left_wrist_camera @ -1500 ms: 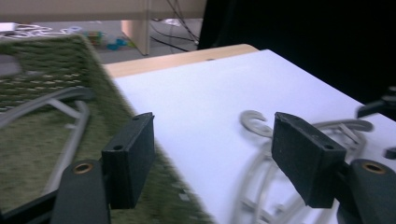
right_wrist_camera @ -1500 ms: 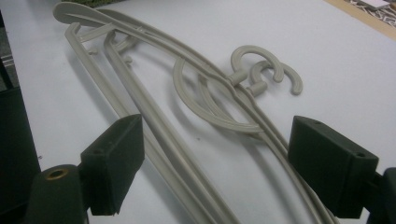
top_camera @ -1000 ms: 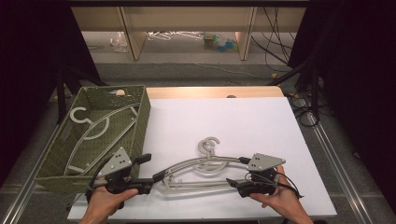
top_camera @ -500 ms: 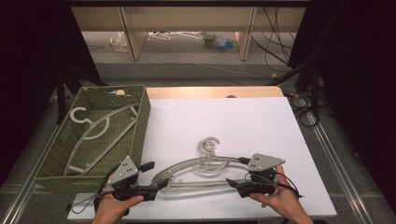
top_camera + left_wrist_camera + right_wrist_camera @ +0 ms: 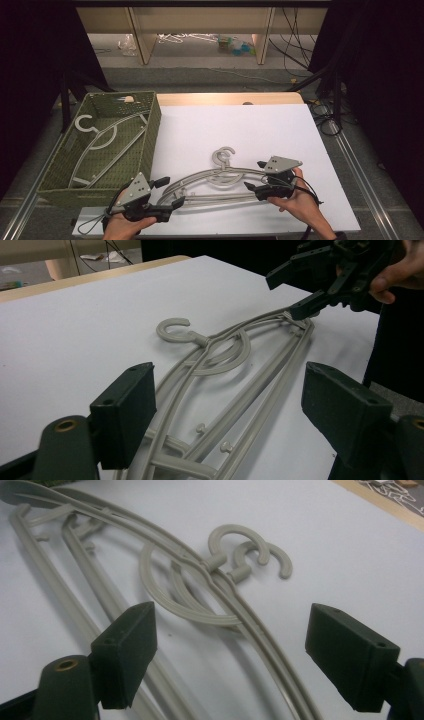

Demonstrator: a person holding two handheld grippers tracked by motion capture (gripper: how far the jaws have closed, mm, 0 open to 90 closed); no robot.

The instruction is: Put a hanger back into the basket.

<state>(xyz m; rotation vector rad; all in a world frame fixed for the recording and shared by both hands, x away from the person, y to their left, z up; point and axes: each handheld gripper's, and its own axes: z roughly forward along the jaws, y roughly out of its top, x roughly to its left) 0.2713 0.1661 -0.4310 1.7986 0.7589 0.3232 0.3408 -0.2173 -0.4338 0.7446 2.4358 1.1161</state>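
Observation:
Two grey plastic hangers (image 5: 220, 176) lie stacked on the white table (image 5: 240, 125), hooks pointing away from me. My left gripper (image 5: 170, 192) stands open at their left end, and in the left gripper view the hangers' (image 5: 235, 385) end lies between its jaws (image 5: 235, 415). My right gripper (image 5: 255, 175) stands open at their right end. The right gripper view has the hangers' (image 5: 210, 595) arm running between its own gripper's (image 5: 237, 655) jaws, with both hooks beyond. Farther off in the left gripper view, the right gripper (image 5: 305, 287) has its lower jaw at the hangers' tip.
A green woven basket (image 5: 152, 130) stands at the table's left with another grey hanger (image 5: 100, 137) lying inside it. Beyond the table are a wooden shelf unit (image 5: 200, 25), cables and dark curtains. The table's near edge runs just under both hands.
My left gripper has moved right and slightly forward, bringing its open jaws around the hangers' left end. The right gripper and the hangers have stayed put.

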